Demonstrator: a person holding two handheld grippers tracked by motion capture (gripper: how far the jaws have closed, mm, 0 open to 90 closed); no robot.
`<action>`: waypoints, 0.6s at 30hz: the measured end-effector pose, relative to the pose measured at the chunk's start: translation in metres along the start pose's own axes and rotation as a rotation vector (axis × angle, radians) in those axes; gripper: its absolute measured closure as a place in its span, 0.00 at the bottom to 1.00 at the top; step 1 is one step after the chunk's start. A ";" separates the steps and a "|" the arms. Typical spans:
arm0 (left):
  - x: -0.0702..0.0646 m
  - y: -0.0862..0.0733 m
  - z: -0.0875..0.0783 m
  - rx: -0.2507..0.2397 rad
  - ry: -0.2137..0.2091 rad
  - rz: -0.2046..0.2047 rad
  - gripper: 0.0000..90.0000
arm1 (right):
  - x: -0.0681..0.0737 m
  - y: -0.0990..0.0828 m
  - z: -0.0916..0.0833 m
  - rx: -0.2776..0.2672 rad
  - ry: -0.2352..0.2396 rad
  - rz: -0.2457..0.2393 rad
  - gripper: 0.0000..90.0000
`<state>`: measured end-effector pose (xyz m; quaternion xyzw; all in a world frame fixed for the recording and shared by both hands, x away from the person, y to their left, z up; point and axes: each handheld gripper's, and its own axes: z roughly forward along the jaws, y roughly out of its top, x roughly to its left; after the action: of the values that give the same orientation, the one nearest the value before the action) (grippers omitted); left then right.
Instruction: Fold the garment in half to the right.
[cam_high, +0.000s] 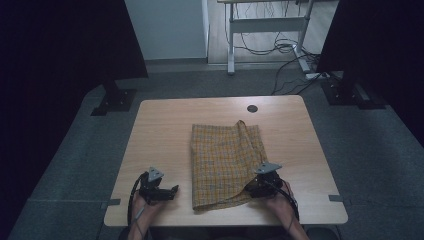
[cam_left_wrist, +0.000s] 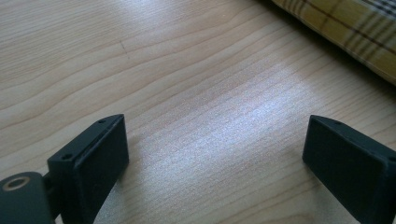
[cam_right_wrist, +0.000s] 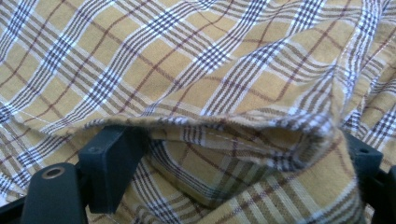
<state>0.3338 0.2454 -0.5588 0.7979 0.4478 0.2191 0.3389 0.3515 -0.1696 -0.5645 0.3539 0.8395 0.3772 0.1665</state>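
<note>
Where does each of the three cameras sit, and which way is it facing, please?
High view: above the person's side, looking forward and down on the wooden table and plaid cloth; both forearms, left gripper and right gripper show.
Left gripper view: on the left gripper, looking along its open jaws at bare tabletop, cloth edge at top right.
Right gripper view: on the right gripper, close over the cloth, a fold lying between its jaws.
Shared: the plaid cloth appears in all three.

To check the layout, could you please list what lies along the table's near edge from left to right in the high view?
Left gripper → bare table → plaid cloth → right gripper, at the cloth's right edge.
</note>
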 end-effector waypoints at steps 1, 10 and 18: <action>0.000 0.000 0.000 0.000 0.000 -0.001 0.07 | -0.001 0.001 0.001 0.002 -0.001 0.003 0.19; 0.000 0.000 0.000 0.000 0.003 -0.004 0.07 | -0.010 0.013 0.012 0.012 -0.014 0.016 0.20; -0.001 0.001 0.001 0.002 0.009 -0.009 0.07 | -0.019 0.023 0.024 0.004 -0.026 0.027 0.20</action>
<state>0.3340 0.2437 -0.5589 0.7952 0.4533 0.2205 0.3370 0.3888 -0.1604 -0.5624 0.3705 0.8332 0.3730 0.1715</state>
